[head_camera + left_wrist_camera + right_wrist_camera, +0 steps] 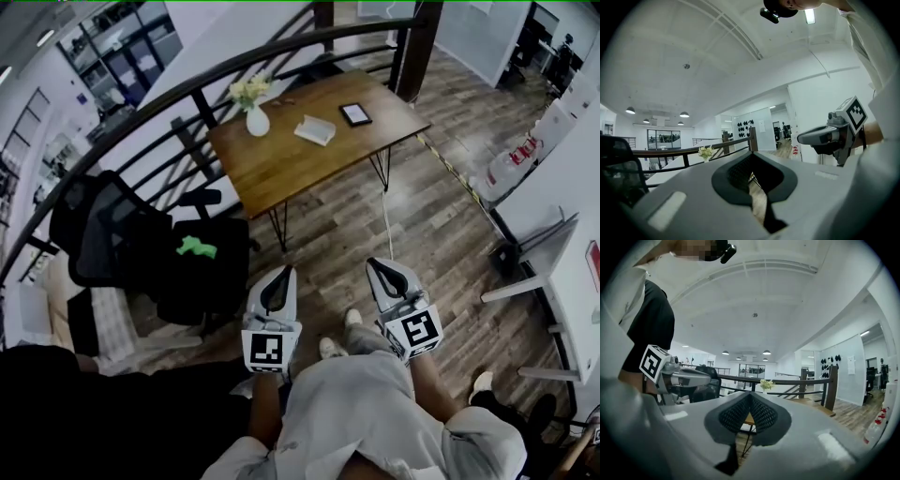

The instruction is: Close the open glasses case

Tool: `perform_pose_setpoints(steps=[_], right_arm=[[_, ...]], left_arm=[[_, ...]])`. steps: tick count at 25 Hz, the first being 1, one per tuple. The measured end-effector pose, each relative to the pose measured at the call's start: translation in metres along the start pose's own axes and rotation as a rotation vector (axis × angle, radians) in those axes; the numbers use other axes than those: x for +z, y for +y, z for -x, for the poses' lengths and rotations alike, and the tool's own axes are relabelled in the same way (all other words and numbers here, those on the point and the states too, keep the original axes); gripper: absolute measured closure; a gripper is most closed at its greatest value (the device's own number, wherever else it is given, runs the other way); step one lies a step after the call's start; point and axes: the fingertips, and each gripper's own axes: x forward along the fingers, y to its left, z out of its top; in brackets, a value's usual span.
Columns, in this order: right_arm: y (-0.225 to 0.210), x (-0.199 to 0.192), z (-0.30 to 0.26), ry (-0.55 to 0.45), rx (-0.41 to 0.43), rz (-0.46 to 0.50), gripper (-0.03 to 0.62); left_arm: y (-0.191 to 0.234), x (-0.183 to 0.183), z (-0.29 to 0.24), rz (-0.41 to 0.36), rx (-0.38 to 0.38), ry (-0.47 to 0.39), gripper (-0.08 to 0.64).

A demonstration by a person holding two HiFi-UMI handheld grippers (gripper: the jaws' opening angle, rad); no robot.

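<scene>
- Glasses case (315,129), seemingly the pale open item on the wooden table (281,164), is too small to make out in detail. It lies between a flower vase (256,118) and a dark-rimmed flat object (355,114).
- Left gripper (281,274) has its jaw tips together on nothing and is well apart from the table.
- Right gripper (379,266) is likewise closed and empty.
- Both gripper views have the tabletop largely hidden behind their own jaws.

Readable text: none in any view.
Left marker cube (268,349), right marker cube (418,330): square patterns only, no letters.
Red label (592,262), right edge, head view: unreadable.
Wall sheet (761,124): print too small.
</scene>
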Motion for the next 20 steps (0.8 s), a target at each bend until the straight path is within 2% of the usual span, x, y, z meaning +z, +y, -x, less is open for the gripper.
perform_pose_setpoints(steps=[14,17,20], right_arm=[[-0.046,-0.004,-0.070,0.014,-0.031,-0.014,0.588],[-0.060,-0.001,-0.088,0.024,-0.034,-0.017,0.588],[-0.073,0.002,-0.106,0.014,-0.026,-0.015,0.588]], left_arm=[[0.046,-0.016,-0.070,0.012,-0.007,0.018,0.541],[0.054,-0.013,-0.091,0.034,-0.011,0.002,0.540],[0.062,-0.005,-0.112,0.015,-0.021,-0.010,0.540]])
